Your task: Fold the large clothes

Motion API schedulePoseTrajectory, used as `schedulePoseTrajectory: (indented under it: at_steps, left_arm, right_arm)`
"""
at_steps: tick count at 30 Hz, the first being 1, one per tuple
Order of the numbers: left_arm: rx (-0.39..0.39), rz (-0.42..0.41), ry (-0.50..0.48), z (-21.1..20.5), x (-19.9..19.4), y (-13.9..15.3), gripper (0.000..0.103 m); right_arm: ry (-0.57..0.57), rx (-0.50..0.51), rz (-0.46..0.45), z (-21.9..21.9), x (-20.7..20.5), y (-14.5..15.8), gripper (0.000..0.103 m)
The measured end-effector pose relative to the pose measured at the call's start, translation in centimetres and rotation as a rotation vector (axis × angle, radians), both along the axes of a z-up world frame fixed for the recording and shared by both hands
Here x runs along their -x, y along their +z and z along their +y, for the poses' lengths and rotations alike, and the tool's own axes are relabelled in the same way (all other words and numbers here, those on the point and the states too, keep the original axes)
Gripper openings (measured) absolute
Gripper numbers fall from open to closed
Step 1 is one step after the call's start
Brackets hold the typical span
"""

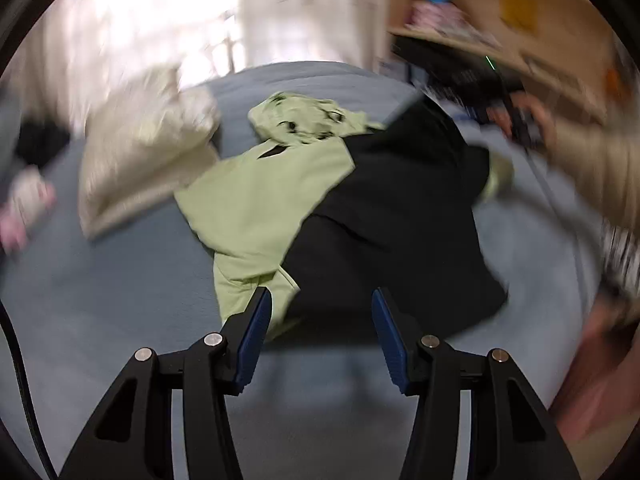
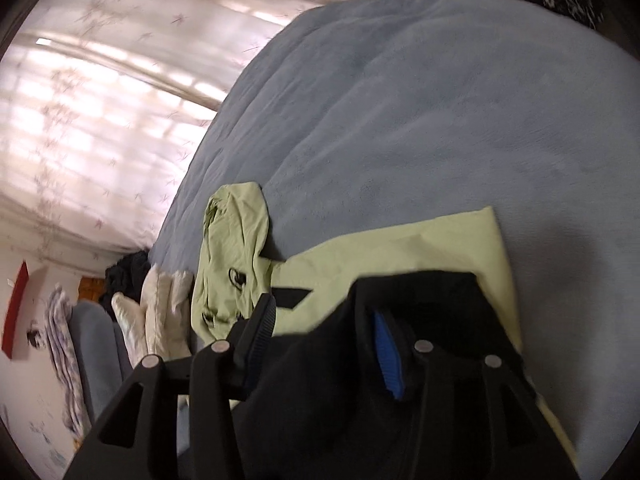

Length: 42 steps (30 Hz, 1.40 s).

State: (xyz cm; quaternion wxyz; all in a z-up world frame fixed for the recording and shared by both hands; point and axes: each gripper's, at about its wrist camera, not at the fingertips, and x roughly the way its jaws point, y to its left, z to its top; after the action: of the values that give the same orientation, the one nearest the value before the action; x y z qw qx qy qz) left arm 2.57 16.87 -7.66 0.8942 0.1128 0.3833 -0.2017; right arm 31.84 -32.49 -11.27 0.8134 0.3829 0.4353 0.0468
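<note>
Broadly, we see a bed [image 1: 120, 280] covered by a grey-blue fleece blanket [image 2: 420, 100], which serves as the working surface in both views. On it lies a light green hooded jacket [image 1: 256, 200], spread flat with its hood [image 1: 304, 116] toward the far side, and a black garment [image 1: 400, 216] lies across the jacket's right half. In the left wrist view, which is blurred, the left tongs [image 1: 322, 332] hang above the near edge of the clothes with the blue pads [image 1: 254, 344] standing apart and nothing between them. A cream pillow [image 1: 136, 168] rests on the blanket to the left of the jacket, just beside its shoulder. Behind the bed we see pale curtains [image 1: 168, 12] lit from a window, and at upper right a wooden shelf [image 1: 520, 32] holding blurred items. At the right edge a person's sleeve [image 1: 592, 168] reaches in.

In the right wrist view the right tongs [image 2: 322, 332] sit low over the black garment [image 2: 340, 392]. Its pads [image 2: 386, 356] stand parted, and black cloth lies bunched between them and over the right finger; we cannot tell whether the cloth is pinched. The green jacket [image 2: 420, 240] shows beyond, its hood [image 2: 232, 240] to the left near the pillow [image 2: 160, 312]. A flower-patterned curtain [image 2: 100, 120] fills the left side, above a white wall with a red panel [image 2: 16, 312].
</note>
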Motion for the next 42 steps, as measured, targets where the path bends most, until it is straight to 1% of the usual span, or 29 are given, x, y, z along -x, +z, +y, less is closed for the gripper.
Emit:
schedulePoseTrajectory:
  at_steps: [1,2,3,6,9,11,13,17,21,24,25,28,32,36,37,38,39,40,41,42]
  left_arm:
    - [-0.094,-0.051,-0.042,-1.3,1.3,-0.3,0.051]
    - [-0.152,-0.086,-0.066,-2.0,2.0,-0.4,0.051]
    - [-0.244,-0.143,-0.099,-3.4,3.0,-1.0,0.051]
    - [-0.41,-0.247,-0.2,-6.2,4.6,-2.6,0.051]
    - [-0.538,-0.313,-0.272,-8.3,5.1,-4.8,0.053]
    - [-0.611,-0.353,-0.292,-9.4,4.9,-6.2,0.053]
    - [-0.675,-0.396,-0.3,-10.1,4.6,-7.4,0.053]
    - [-0.746,-0.41,-0.349,-10.7,3.4,-9.0,0.053]
    - [-0.795,-0.411,-0.429,-10.1,4.5,-9.2,0.053]
    - [-0.862,-0.426,-0.46,-9.3,4.8,-9.6,0.053]
    - [-0.892,-0.447,-0.467,-9.1,4.9,-9.9,0.053]
    - [-0.932,-0.497,-0.491,-9.5,5.1,-10.8,0.053]
    - [-0.956,-0.604,-0.55,-11.4,4.8,-11.9,0.053]
    - [-1.002,-0.73,-0.599,-12.8,3.9,-13.1,0.053]
    - [-1.017,-0.753,-0.609,-13.0,3.6,-13.4,0.046]
    - [-1.034,-0.769,-0.618,-13.2,3.2,-13.6,0.035]
    - [-1.053,-0.77,-0.616,-13.4,2.6,-13.9,0.005]
    - [-1.05,-0.766,-0.594,-13.7,1.9,-13.8,0.003]
    - [-1.007,-0.769,-0.561,-13.8,1.4,-13.1,0.003]
    - [-0.953,-0.758,-0.505,-13.9,0.5,-12.0,0.002]
  right_arm:
    - [0.01,0.012,-0.003,-0.1,0.4,0.2,0.048]
    - [0.025,0.024,-0.006,-0.1,1.1,0.3,0.048]
    - [0.034,0.031,-0.008,0.0,1.5,0.3,0.048]
    - [0.062,0.067,-0.001,0.2,3.2,0.2,0.048]
    - [0.072,0.081,0.02,0.3,4.3,-0.5,0.048]
    - [0.077,0.075,0.03,0.2,4.9,-0.9,0.048]
    - [0.084,0.091,0.037,0.4,5.3,-1.3,0.048]
    - [0.124,0.143,0.056,0.9,5.9,-2.1,0.048]
    - [0.155,0.164,0.064,1.2,6.5,-2.7,0.048]
    - [0.178,0.188,0.048,1.5,7.0,-2.8,0.048]
    - [0.185,0.199,0.044,1.6,7.2,-2.8,0.048]
    - [0.186,0.223,0.036,1.9,7.4,-3.1,0.048]
    - [0.174,0.207,0.03,2.1,7.6,-3.1,0.048]
    - [0.189,0.229,0.027,2.1,7.7,-2.9,0.048]
    - [0.191,0.235,0.025,2.1,7.7,-2.9,0.048]
    - [0.189,0.24,0.024,2.0,7.7,-2.8,0.048]
    - [0.188,0.24,0.022,2.0,7.7,-2.9,0.048]
    - [0.187,0.237,0.019,1.9,7.8,-2.9,0.048]
    - [0.186,0.237,0.017,1.9,7.7,-2.9,0.048]
    - [0.185,0.236,0.013,1.9,7.7,-2.9,0.048]
